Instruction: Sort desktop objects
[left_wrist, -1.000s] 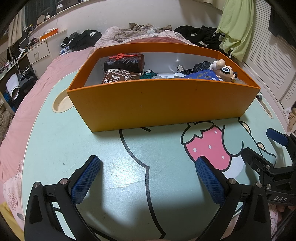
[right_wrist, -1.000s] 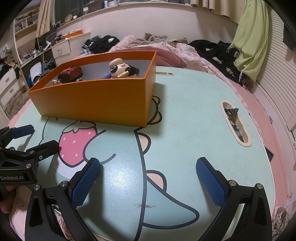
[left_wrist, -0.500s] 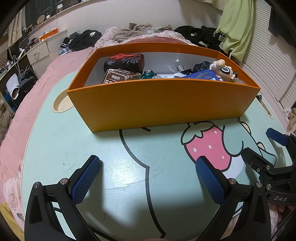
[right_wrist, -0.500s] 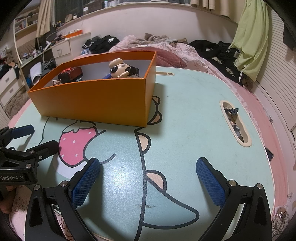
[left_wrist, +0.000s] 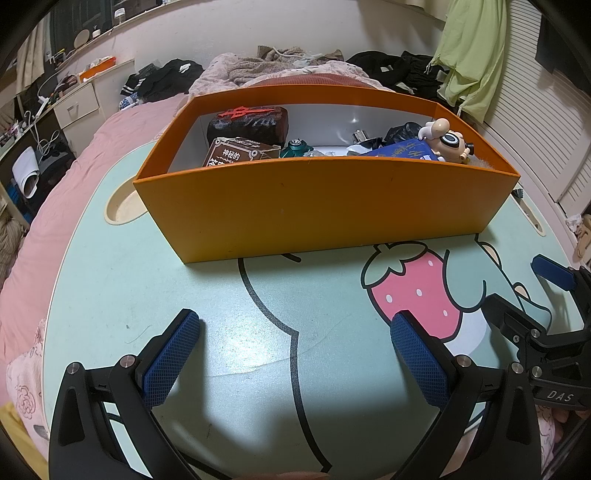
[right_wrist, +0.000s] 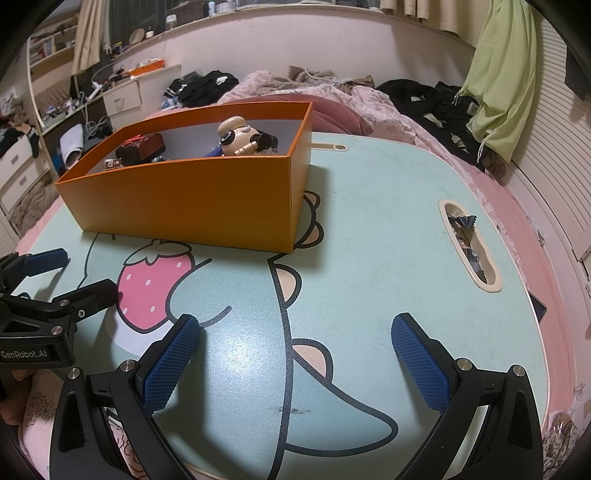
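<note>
- On the mint-green tabletop (left_wrist: 110, 280), printed with a cartoon animal and a pink strawberry (left_wrist: 417, 295), stands an orange box (left_wrist: 325, 210), and all the loose things I can see lie inside it.
- Left gripper (left_wrist: 295, 354): my jaws are spread wide with nothing between the blue pads (left_wrist: 170, 362); they hang low over bare table near its front edge, well short of the box wall.
- Right gripper (right_wrist: 295, 354): my jaws are just as wide apart and hold nothing; they sit over the printed animal, to the right of the strawberry and apart from the box corner.
- Each gripper shows at the edge of the other's view, side by side, not touching.
- At the box's left end lies a dark block with a red emblem (left_wrist: 247, 123) against the back wall, and a brown printed carton (left_wrist: 236, 153) lies in front of it.
- Near the middle sits a small teal object (left_wrist: 297, 147); I cannot tell what it is.
- At the right end a cream toy figure with goggles (left_wrist: 447, 140) lies on top of a blue booklet (left_wrist: 402, 151), with something crumpled and black (left_wrist: 404, 131) behind them.
- An oval slot (right_wrist: 469, 247) in the right side of the table holds crumpled wrappers; a round recess (left_wrist: 122, 206) sits just left of the box.
- Behind the table is a pink bed with clothes strewn over it (right_wrist: 332, 88).
</note>
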